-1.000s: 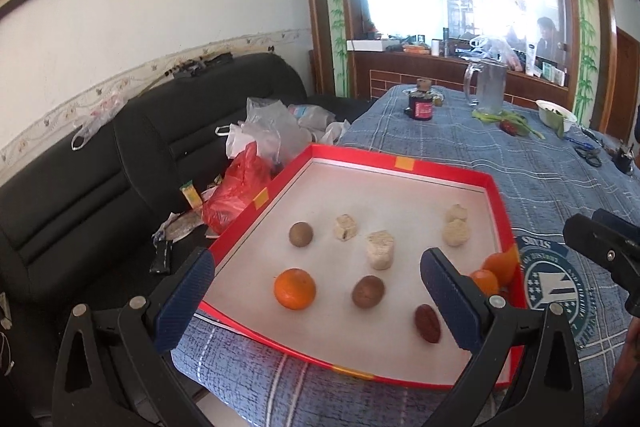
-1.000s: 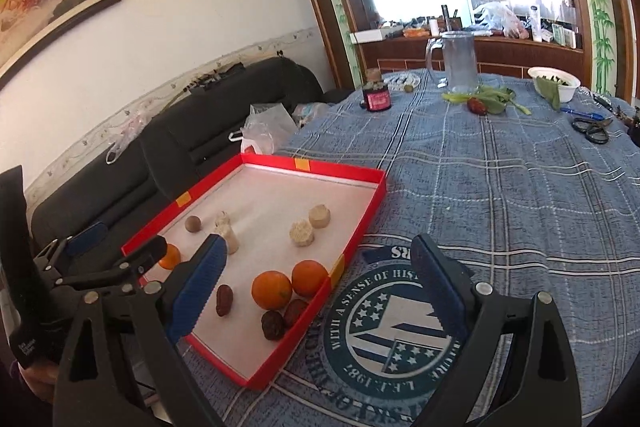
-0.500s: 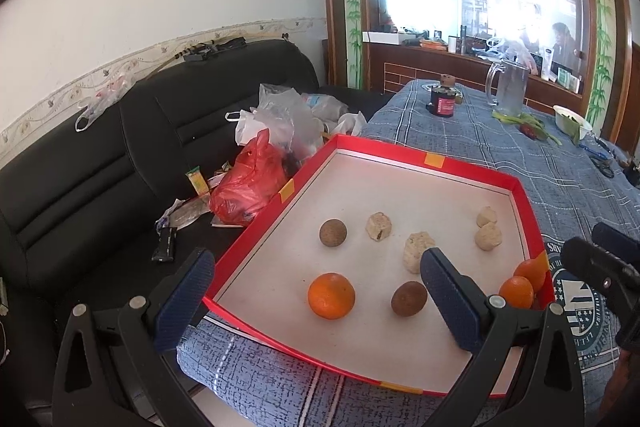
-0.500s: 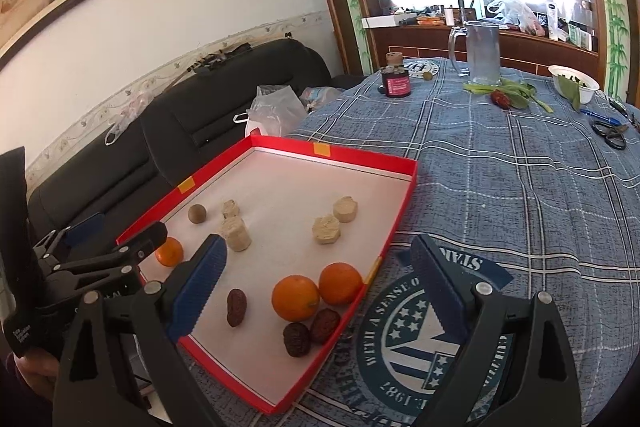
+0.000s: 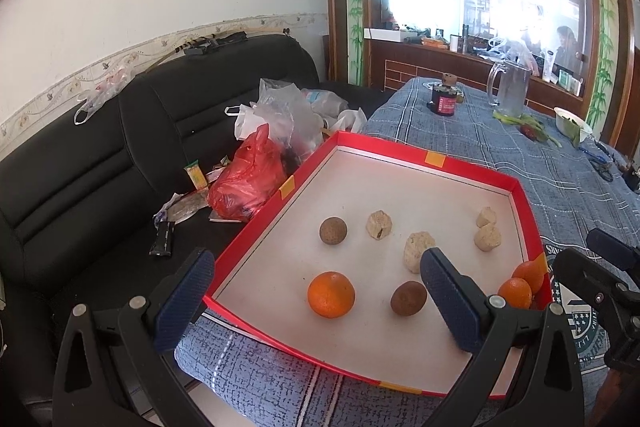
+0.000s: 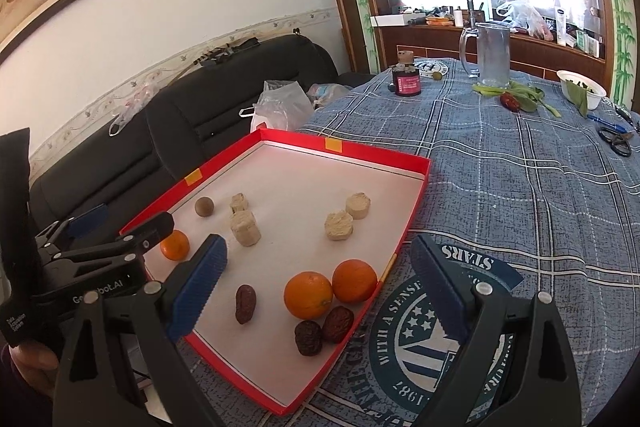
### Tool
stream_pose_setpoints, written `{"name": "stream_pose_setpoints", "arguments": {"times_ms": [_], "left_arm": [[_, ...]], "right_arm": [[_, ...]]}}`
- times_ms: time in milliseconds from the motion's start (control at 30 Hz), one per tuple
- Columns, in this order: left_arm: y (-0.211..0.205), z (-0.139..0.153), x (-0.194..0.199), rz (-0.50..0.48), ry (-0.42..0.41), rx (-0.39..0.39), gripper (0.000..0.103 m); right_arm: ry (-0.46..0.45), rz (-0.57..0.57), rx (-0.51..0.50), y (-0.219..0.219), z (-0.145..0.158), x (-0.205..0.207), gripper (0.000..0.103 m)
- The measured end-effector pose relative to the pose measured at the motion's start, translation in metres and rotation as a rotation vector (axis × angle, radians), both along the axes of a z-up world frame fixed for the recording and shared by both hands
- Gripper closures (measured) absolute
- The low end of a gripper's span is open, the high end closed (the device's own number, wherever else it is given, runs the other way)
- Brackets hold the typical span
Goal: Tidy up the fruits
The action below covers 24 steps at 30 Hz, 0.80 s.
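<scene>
A red-rimmed tray (image 5: 384, 147) (image 6: 344, 147) with a white floor lies on the blue plaid table. It holds a lone orange (image 5: 331, 294) (image 6: 175, 245), two oranges together (image 6: 308, 295) (image 5: 516, 292), round brown fruits (image 5: 333, 230) (image 5: 408, 303), dark dates (image 6: 245, 303) (image 6: 308, 338) and several pale beige cylinders (image 5: 416, 250) (image 6: 245, 227). My left gripper (image 5: 314, 301) is open and empty over the tray's near edge, around the lone orange and a brown fruit; it also shows in the right wrist view (image 6: 120, 227). My right gripper (image 6: 318, 285) is open and empty above the paired oranges.
A black sofa (image 5: 80, 167) with a red bag (image 5: 244, 187) and plastic bags lies left of the table. Far on the table stand a dark jar (image 6: 407, 79), a glass jug (image 6: 490, 53), greens, a white bowl (image 6: 580, 93) and scissors (image 6: 616, 139).
Both grippers have shifted; the tray and fruits now sit nearer and larger in both views. The left gripper swung left, so the lone orange lies more central between its fingers. Both stayed open.
</scene>
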<state>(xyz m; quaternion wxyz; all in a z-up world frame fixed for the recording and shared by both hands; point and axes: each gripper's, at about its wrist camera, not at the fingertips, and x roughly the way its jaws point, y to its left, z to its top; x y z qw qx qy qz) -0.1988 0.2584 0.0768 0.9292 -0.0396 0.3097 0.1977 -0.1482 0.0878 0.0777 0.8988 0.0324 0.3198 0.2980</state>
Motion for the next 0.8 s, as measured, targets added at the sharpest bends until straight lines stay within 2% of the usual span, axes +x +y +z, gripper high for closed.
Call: {"name": "stream_pose_setpoints", "arguments": {"times_ms": [533, 800], "left_arm": [[-0.010, 0.003, 0.007, -0.007, 0.023, 0.013, 0.000], [-0.013, 0.008, 0.007, -0.010, 0.012, 0.017, 0.000]], "right_arm": [[0.022, 0.011, 0.036, -0.011, -0.005, 0.006, 0.010], [0.000, 0.022, 0.033, -0.013, -0.002, 0.003, 0.010]]}}
